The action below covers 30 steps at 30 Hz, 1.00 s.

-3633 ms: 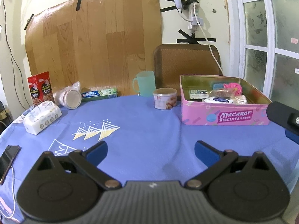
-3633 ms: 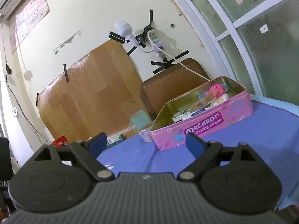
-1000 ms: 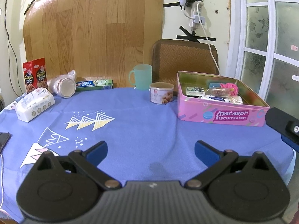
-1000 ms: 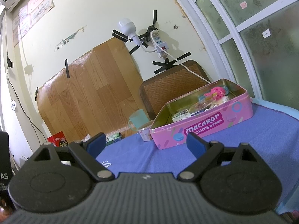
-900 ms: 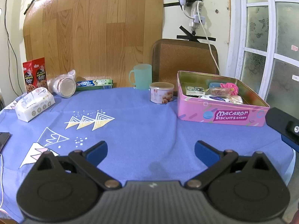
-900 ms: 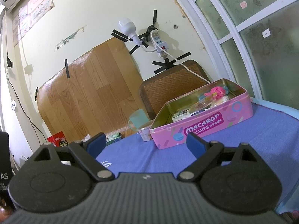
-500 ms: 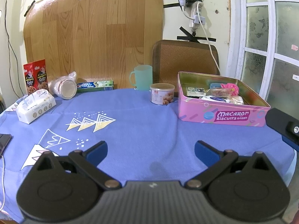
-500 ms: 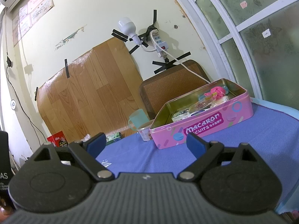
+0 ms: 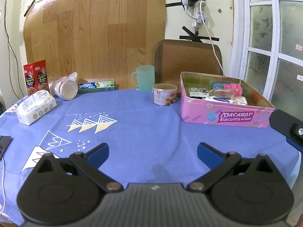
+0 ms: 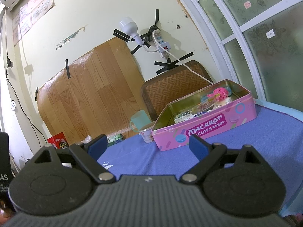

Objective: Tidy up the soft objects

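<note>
A pink Macaron Biscuits tin (image 9: pixel 227 116) stands open at the right of the blue-clothed table (image 9: pixel 144 130). In it lie small packets and a pink knitted piece (image 9: pixel 233 88). A white tissue pack (image 9: pixel 36 106) rests at the far left. My left gripper (image 9: pixel 153 151) hovers open and empty over the table's near side. My right gripper (image 10: pixel 146 144) is open too, tilted upward, with the tin (image 10: pixel 206 126) just ahead and to its right. Part of the right gripper (image 9: pixel 287 129) shows at the right edge of the left wrist view.
Along the back stand a red snack pouch (image 9: pixel 36 76), a bagged jar on its side (image 9: pixel 65 89), a toothpaste box (image 9: pixel 96 86), a teal mug (image 9: pixel 144 77) and a small can (image 9: pixel 164 96). A brown chair back (image 9: pixel 187 60) rises behind. A phone (image 9: pixel 4 142) lies at the left edge.
The left wrist view has pulled back and risen slightly since the oldest frame, showing more of the table. The right wrist view has barely shifted. Both grippers stay open.
</note>
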### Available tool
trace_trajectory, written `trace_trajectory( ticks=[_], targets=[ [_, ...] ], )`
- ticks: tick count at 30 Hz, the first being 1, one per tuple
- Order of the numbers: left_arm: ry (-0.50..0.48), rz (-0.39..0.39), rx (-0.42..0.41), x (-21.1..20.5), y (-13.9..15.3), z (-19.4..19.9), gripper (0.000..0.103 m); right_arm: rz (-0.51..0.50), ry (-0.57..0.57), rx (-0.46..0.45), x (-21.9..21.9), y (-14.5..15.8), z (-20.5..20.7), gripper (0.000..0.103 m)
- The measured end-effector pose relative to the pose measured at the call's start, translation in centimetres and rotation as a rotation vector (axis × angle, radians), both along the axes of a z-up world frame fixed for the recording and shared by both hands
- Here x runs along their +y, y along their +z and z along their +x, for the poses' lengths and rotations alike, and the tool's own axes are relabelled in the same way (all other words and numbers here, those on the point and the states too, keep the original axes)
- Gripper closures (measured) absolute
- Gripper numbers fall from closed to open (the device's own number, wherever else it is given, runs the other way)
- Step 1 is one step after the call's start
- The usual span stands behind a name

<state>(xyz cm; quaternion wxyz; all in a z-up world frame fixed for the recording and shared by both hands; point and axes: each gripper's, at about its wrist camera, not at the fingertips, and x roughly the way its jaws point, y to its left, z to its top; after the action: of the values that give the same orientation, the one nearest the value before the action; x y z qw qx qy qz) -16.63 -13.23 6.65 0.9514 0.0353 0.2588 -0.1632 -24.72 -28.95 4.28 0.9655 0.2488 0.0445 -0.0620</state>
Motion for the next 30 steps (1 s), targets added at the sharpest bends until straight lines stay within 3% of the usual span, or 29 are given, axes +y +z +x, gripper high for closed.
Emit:
trace_trajectory(
  ticks=[23, 30],
  targets=[
    [0.023, 0.005, -0.025, 0.1, 0.4, 0.1, 0.0, -0.005, 0.01, 0.008, -0.3, -0.7, 0.2, 0.008],
    [0.05, -0.018, -0.036, -0.2, 1.5, 2.7, 0.0, -0.078, 0.021, 0.019, -1.0, 0.5, 1.0, 0.008]
  ],
)
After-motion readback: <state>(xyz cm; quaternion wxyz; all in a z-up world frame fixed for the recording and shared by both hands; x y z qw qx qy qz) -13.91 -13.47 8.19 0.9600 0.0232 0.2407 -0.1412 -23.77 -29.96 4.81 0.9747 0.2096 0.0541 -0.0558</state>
